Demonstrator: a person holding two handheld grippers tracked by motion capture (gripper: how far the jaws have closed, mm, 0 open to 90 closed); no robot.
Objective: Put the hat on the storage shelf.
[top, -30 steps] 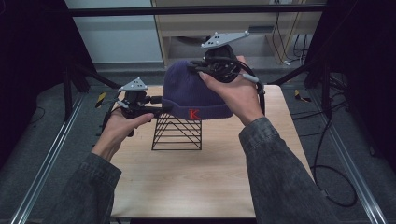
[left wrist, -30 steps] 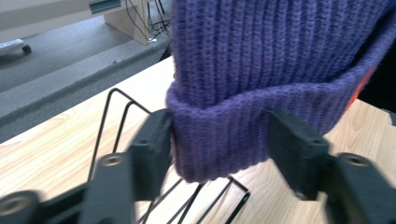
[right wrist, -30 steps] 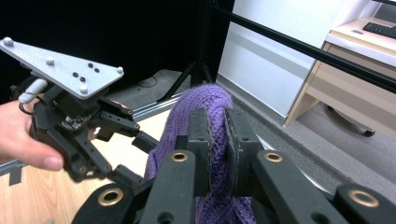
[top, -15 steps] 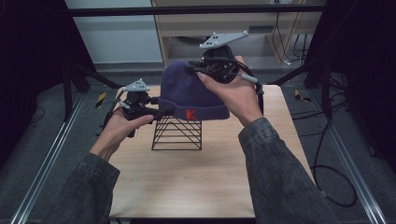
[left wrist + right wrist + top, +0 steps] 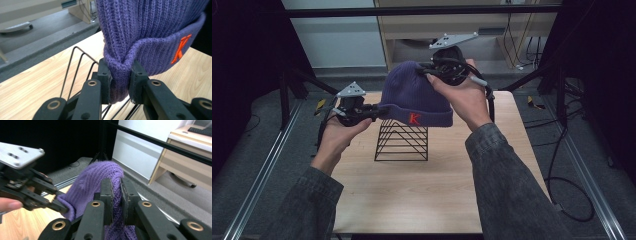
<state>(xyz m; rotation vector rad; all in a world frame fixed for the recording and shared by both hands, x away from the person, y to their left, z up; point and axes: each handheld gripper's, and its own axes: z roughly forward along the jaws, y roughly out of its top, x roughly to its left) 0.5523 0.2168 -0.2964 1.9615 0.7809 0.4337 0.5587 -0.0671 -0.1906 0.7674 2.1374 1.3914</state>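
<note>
A purple knit beanie [image 5: 412, 95] with a red K on its cuff hangs in the air above a black wire rack [image 5: 402, 141] on the wooden table [image 5: 437, 190]. My left gripper [image 5: 379, 112] is shut on the cuff's left edge; in the left gripper view the beanie [image 5: 150, 32] is pinched in that gripper [image 5: 120, 75], with the rack [image 5: 80, 67] beneath. My right gripper [image 5: 428, 73] is shut on the crown, and the right gripper view has the beanie [image 5: 95, 182] bunched in that gripper [image 5: 116, 187], with the left gripper [image 5: 61, 208] at the cuff.
A beige desk [image 5: 462, 25] stands beyond the table's far edge. Black frame bars [image 5: 412, 11] run around the table and metal rails [image 5: 257, 185] lie on the floor at both sides. Cables [image 5: 562, 180] trail on the right.
Both grippers have lifted the beanie slightly, so its cuff now hangs a little higher above the wire rack. The rack has not moved.
</note>
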